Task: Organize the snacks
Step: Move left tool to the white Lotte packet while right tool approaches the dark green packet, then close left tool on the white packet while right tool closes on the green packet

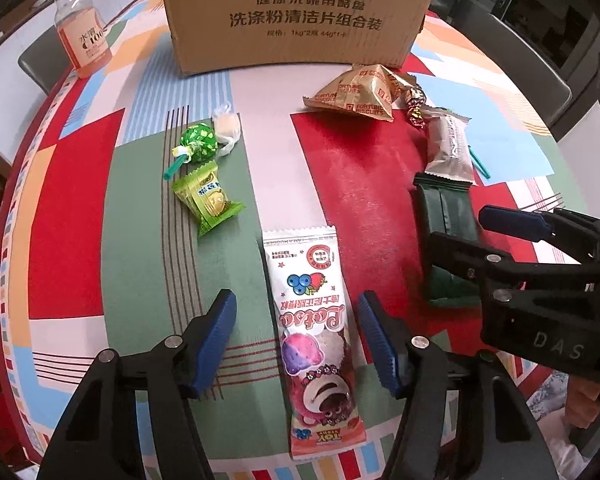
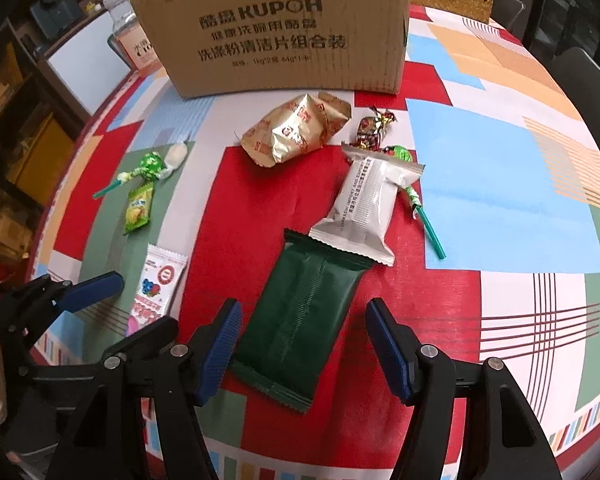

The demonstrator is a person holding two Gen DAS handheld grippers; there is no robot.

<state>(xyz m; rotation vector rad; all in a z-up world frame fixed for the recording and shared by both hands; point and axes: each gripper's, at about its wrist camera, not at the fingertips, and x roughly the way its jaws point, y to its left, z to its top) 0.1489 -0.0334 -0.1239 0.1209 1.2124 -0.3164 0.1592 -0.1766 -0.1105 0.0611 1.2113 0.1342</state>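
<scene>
Between the left gripper (image 1: 296,340) fingers lies a pink-and-white Lotso snack pouch (image 1: 314,344) flat on the patchwork tablecloth (image 1: 72,216) — jaws about half open, pads clear of it on both sides, nothing held. Likewise, the right gripper (image 2: 304,344) straddles a dark green wrapped bar (image 2: 300,320), its left pad almost touching the wrapper edge, the right pad apart. Both packets look light, crinkly and slippery; pinching across the middle seems safest. Farther off lie a silver packet (image 2: 366,208), lollipops, fortune biscuits (image 2: 296,130) — then the cardboard box (image 2: 276,28).
</scene>
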